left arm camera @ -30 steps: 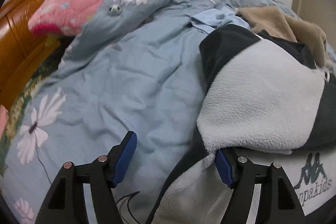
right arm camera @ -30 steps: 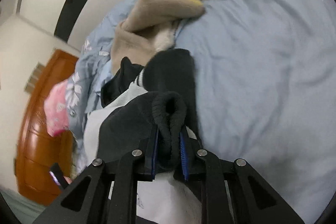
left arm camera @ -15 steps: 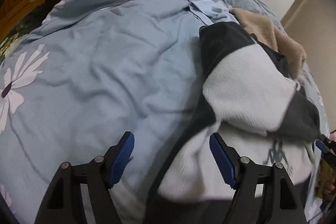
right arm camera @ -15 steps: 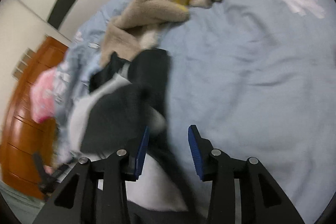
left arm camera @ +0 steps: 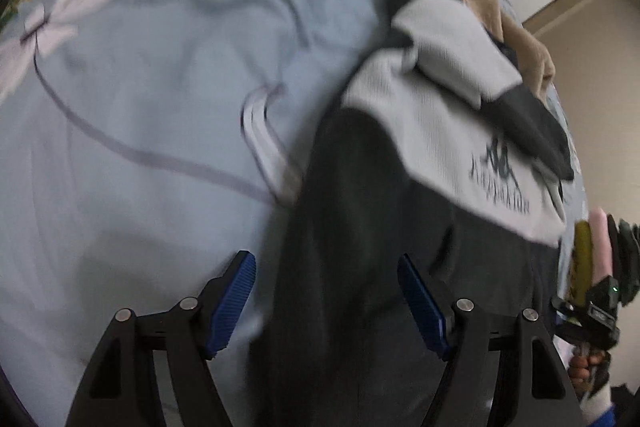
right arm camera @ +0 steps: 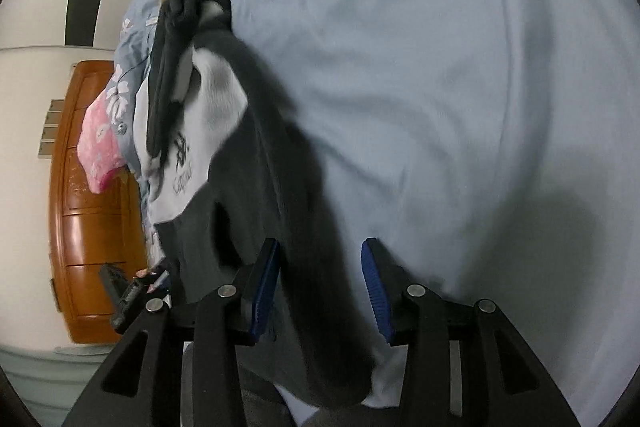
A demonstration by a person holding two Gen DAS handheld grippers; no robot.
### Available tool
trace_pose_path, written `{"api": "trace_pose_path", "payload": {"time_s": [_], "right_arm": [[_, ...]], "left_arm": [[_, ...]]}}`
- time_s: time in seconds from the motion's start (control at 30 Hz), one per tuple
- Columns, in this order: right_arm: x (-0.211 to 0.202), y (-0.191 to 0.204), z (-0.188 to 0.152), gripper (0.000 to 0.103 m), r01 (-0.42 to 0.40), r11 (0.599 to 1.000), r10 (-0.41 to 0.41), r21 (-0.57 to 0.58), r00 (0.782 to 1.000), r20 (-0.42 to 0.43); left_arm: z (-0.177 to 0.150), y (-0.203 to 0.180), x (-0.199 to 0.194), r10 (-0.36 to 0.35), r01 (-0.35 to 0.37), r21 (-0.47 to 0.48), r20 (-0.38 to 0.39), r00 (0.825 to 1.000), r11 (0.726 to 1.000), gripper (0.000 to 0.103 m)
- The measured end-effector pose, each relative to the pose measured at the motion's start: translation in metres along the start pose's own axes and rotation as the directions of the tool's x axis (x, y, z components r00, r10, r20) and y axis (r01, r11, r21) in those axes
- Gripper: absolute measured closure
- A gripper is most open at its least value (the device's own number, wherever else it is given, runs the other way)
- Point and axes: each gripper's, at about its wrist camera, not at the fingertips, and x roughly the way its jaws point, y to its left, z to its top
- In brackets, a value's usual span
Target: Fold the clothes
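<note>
Both grippers, left (left arm camera: 326, 293) and right (right arm camera: 320, 291), are hovering, jaws apart, over the sweater (left arm camera: 440, 131) at lower frame; next, regrasp its hem.

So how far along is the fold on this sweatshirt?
Sleeves look folded across the white chest of the sweatshirt. Left gripper and right gripper are both open at its dark hem, gripping nothing. Left: fold the hem up, then the tan garment.
</note>
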Motion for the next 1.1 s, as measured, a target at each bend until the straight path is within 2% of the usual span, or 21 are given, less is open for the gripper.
{"api": "trace_pose_path", "payload": {"time_s": [0.13,0.33,0.47,0.53,0.6,0.67,0.73,0.8,0.87,1.03,1.1], "right_arm": [[0.001,-0.002,-0.003,0.06,-0.009,1.0,0.009,0.007,1.0,-0.027],[0.009,0.008,-0.01,0.06,0.005,0.999,-0.01,-0.047,0.995,-0.1],[0.01,0.008,-0.014,0.06,0.004,1.0,-0.007,-0.03,0.992,-0.124],[0.011,0.007,-0.017,0.061,-0.001,1.0,-0.001,-0.02,0.991,-0.137],[0.011,0.007,-0.019,0.065,0.018,1.0,-0.02,-0.018,0.988,-0.153],[0.01,0.006,-0.022,0.068,0.036,0.999,-0.039,-0.025,0.986,-0.163],[0.011,0.007,-0.023,0.07,0.047,0.998,-0.052,-0.029,0.984,-0.17],[0.011,0.007,-0.025,0.071,0.056,0.998,-0.061,-0.031,0.982,-0.179],[0.012,0.007,-0.029,0.072,0.063,0.997,-0.069,-0.036,0.978,-0.196],[0.009,0.007,-0.032,0.076,0.084,0.996,-0.089,-0.033,0.975,-0.203],[0.008,0.011,-0.034,0.077,0.096,0.994,-0.106,-0.058,0.974,-0.199]], "left_arm": [[-0.014,0.008,0.0,-0.036,0.036,-0.023,-0.022,0.999,0.999,0.025],[-0.021,0.017,-0.005,-0.085,0.079,-0.093,-0.055,0.995,0.992,0.025],[-0.032,0.012,-0.007,-0.094,0.09,-0.066,-0.067,0.993,0.994,0.026],[-0.042,0.01,-0.007,-0.1,0.097,-0.047,-0.074,0.992,0.994,0.031],[-0.049,0.009,-0.007,-0.094,0.09,-0.043,-0.078,0.993,0.995,0.05],[-0.053,0.014,-0.009,-0.094,0.09,-0.064,-0.07,0.993,0.994,0.06],[-0.056,0.021,-0.01,-0.138,0.13,-0.109,-0.069,0.988,0.986,0.061],[-0.063,0.023,-0.009,-0.158,0.15,-0.1,-0.088,0.983,0.984,0.061],[-0.068,0.019,-0.008,-0.143,0.137,-0.063,-0.092,0.985,0.988,0.061],[-0.072,0.017,-0.01,-0.12,0.116,-0.067,-0.067,0.99,0.991,0.059],[-0.072,0.01,-0.011,-0.087,0.086,-0.022,-0.072,0.994,0.996,0.066]]}}
